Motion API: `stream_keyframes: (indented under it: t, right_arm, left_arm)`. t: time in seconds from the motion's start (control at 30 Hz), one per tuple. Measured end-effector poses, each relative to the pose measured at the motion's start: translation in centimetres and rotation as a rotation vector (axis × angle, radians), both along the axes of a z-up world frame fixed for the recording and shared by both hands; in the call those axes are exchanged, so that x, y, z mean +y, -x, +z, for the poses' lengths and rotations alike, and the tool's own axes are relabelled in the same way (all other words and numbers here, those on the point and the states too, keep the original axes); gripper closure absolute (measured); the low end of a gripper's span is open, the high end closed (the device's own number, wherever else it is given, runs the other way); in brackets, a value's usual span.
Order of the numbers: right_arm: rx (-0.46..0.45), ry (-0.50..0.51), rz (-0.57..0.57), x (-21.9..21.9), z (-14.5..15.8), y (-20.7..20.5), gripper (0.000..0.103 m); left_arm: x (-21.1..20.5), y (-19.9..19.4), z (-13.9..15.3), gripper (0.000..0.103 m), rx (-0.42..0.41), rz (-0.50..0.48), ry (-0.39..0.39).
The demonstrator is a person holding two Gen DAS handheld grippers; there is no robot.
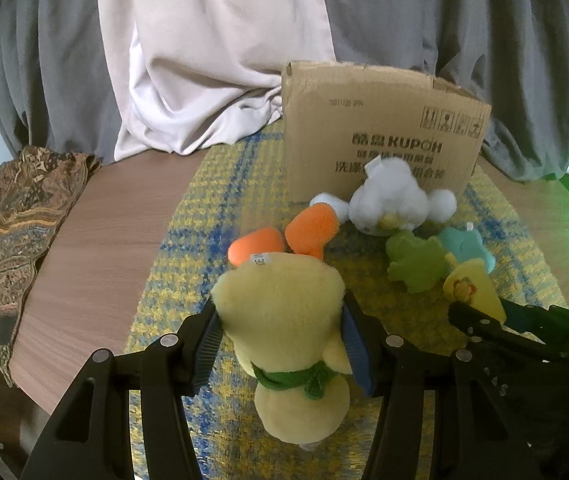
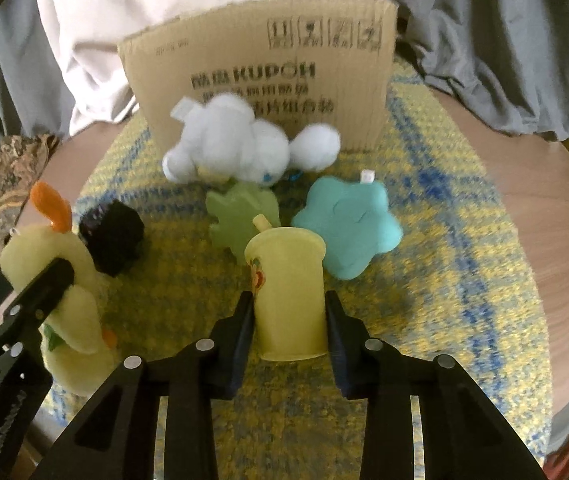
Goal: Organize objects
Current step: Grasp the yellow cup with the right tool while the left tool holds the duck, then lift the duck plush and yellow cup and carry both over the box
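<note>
Round wooden table [image 1: 96, 248], yellow-blue woven mat [image 1: 188, 240] on it, patterned cloth [image 1: 16, 220] at edge

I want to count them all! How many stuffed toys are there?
5 that show: the yellow duck in the left fingers, the white plush by the box, the green one, the teal star, the yellow cup.

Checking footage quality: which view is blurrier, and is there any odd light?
Right wrist: motion-smeared, worst on the white plush and the mat. Left wrist: sharper, box print legible, green glow at its right edge.

Plush toys [image 2: 244, 148] before cardboard box [image 2: 260, 68]
</note>
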State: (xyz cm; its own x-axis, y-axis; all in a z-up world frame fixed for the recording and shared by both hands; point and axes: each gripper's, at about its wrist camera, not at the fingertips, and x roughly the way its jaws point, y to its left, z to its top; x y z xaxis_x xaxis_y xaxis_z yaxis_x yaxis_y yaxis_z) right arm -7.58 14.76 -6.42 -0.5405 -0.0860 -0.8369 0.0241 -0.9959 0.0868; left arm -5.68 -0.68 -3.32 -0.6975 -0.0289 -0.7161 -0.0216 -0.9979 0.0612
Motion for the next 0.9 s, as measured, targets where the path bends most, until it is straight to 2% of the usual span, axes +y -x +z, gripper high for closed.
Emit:
stream_keyframes:
  t: [0.2, 0.9]
  right_arm:
    - [0.057, -0.003, -0.011, 0.5, 2.5, -0.7, 0.069]
    - [0.161, 0.005, -0.048, 3.2, 8.5, 0.0, 0.069]
  left_arm:
    - [0.5, -0.1, 2.0, 0.049, 0.038, -0.017, -0.008]
    - [2.8, 2.1, 7.4, 0.049, 0.129, -0.068, -0.022]
